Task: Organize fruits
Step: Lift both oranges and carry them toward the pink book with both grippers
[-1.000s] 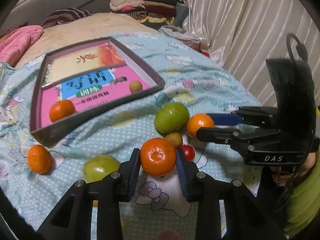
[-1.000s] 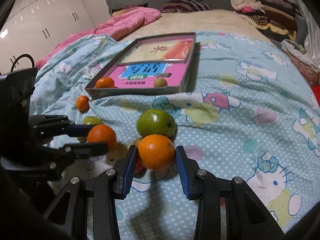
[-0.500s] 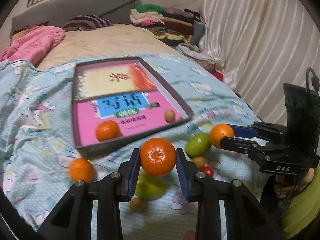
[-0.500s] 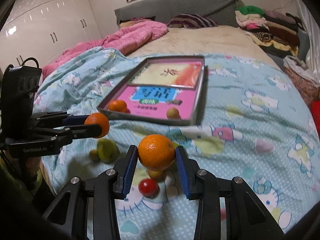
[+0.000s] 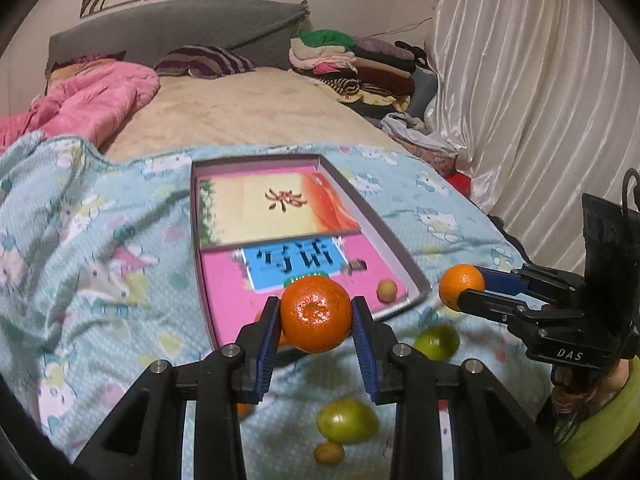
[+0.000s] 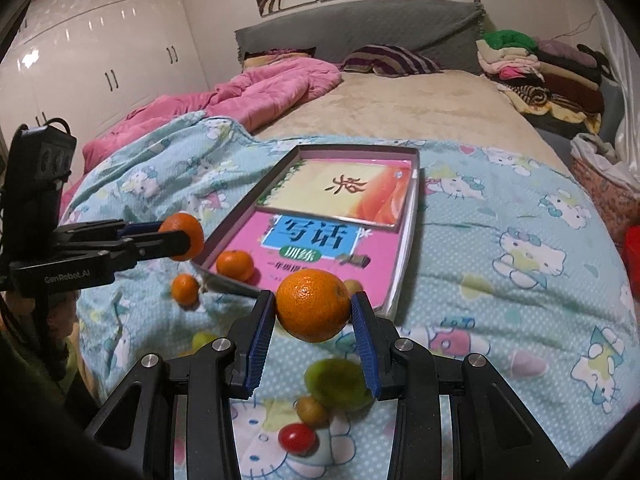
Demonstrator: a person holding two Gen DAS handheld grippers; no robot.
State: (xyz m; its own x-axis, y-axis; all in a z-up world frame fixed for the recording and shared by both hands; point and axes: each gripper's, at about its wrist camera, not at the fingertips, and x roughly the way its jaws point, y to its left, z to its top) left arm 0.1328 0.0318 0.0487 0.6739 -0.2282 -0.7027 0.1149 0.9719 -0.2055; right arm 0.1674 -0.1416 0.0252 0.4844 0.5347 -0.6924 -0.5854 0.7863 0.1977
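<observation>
My left gripper (image 5: 316, 322) is shut on a tangerine (image 5: 316, 314), held above the near edge of the grey box tray (image 5: 404, 258). My right gripper (image 6: 314, 312) is shut on an orange (image 6: 313, 306), also raised near the tray's front edge (image 6: 404, 264). The tray holds two books, a tangerine (image 6: 235, 265) and a small yellow fruit (image 5: 387, 290). On the blanket lie two green fruits (image 5: 347, 420) (image 5: 437, 342), a loose tangerine (image 6: 185, 289), a small brown fruit (image 6: 311, 410) and a red cherry tomato (image 6: 297, 438). Each gripper shows in the other's view (image 5: 460, 294) (image 6: 182, 236).
The fruits lie on a blue cartoon-print blanket (image 6: 500, 280) on a bed. A pink duvet (image 6: 256, 96) lies at the far left, folded clothes (image 5: 352, 64) at the far right, white curtains (image 5: 540, 100) to the right, wardrobe doors (image 6: 100, 52) to the left.
Both grippers have risen off the blanket with their fruit and moved toward the tray. The fruits left on the blanket now sit lower in both views.
</observation>
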